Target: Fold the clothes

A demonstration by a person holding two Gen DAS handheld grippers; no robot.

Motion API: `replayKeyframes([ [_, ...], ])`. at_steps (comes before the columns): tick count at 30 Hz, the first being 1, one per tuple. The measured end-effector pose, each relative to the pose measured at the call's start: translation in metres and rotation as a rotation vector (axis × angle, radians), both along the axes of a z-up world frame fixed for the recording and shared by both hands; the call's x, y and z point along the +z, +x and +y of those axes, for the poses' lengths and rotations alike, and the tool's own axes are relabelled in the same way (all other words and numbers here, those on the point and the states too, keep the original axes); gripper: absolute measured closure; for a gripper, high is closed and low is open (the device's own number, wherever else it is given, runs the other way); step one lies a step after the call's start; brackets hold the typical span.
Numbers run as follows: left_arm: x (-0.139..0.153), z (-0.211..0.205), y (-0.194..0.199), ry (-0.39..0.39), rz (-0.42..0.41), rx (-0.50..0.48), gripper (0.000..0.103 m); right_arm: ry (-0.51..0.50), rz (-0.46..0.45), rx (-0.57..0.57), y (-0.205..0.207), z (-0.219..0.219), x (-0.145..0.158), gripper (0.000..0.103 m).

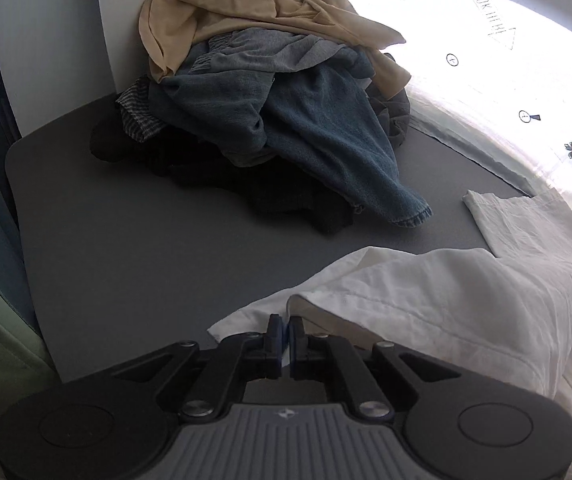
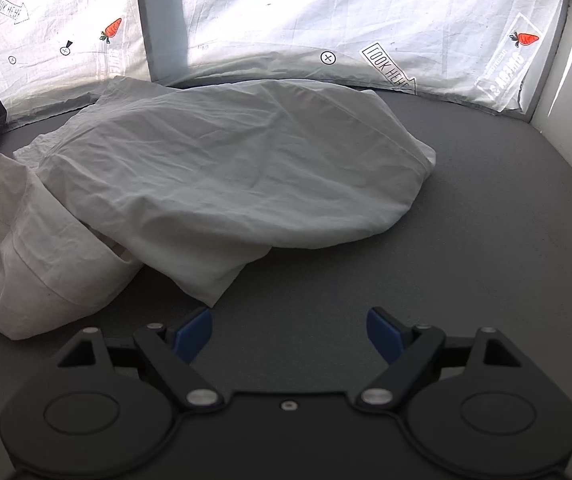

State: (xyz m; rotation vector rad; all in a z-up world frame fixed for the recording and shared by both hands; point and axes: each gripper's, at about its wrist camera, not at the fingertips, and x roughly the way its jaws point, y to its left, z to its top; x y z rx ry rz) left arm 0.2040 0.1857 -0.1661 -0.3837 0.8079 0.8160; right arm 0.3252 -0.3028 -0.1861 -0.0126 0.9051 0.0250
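A crumpled white garment (image 1: pixel 445 300) lies on the grey table (image 1: pixel 126 260) at the lower right of the left wrist view. My left gripper (image 1: pixel 284 318) is shut, its tips pinching a raised edge of that garment. In the right wrist view the same white garment (image 2: pixel 226 168) spreads across the table's middle and left, partly folded over itself. My right gripper (image 2: pixel 287 314) stands open just above the bare table (image 2: pixel 485 240), with nothing between its blue pads. A corner of the garment lies just beyond its left finger.
A heap of unfolded clothes (image 1: pixel 278 92), tan on top, grey and blue below, sits at the back left against a white panel (image 1: pixel 46 40). A bright white sheet printed with carrots (image 2: pixel 325 12) hangs behind the table. A white wall (image 2: pixel 565 80) bounds the right side.
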Motion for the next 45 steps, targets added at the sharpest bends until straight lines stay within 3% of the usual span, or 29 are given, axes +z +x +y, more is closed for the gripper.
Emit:
replayKeyframes([
  [3,0.004,0.000,0.000,-0.008,-0.032,-0.003,0.096,0.006,0.008,-0.037,0.001,-0.015,-0.001,0.018],
  [8,0.021,-0.018,0.021,-0.016,-0.119,-0.078,0.081,0.037,-0.016,-0.082,0.020,-0.038,0.005,0.018],
  [10,0.026,-0.024,0.036,-0.049,-0.168,-0.103,0.068,0.044,-0.038,-0.091,0.035,-0.046,0.010,0.018],
  [17,0.029,-0.045,0.101,-0.150,-0.251,-0.208,0.061,0.050,-0.111,-0.129,0.119,-0.067,0.027,0.018],
  [24,0.001,-0.063,0.190,-0.207,-0.162,-0.280,0.050,0.010,-0.152,-0.092,0.218,-0.079,0.035,0.020],
  [28,-0.029,-0.062,0.242,-0.245,-0.109,-0.290,0.041,0.019,-0.106,-0.006,0.283,-0.073,0.019,0.023],
  [33,-0.064,-0.055,0.290,-0.303,-0.054,-0.275,0.040,0.113,0.007,0.090,0.347,-0.058,-0.010,0.028],
  [36,-0.080,-0.051,0.311,-0.320,-0.028,-0.261,0.035,0.168,0.064,0.163,0.370,-0.048,-0.025,0.027],
  [40,-0.090,-0.052,0.327,-0.285,0.040,-0.271,0.034,0.164,0.118,0.208,0.387,-0.042,-0.039,0.021],
  [45,-0.101,-0.050,0.336,-0.297,0.070,-0.280,0.032,0.321,0.225,0.218,0.394,-0.054,-0.050,0.021],
])
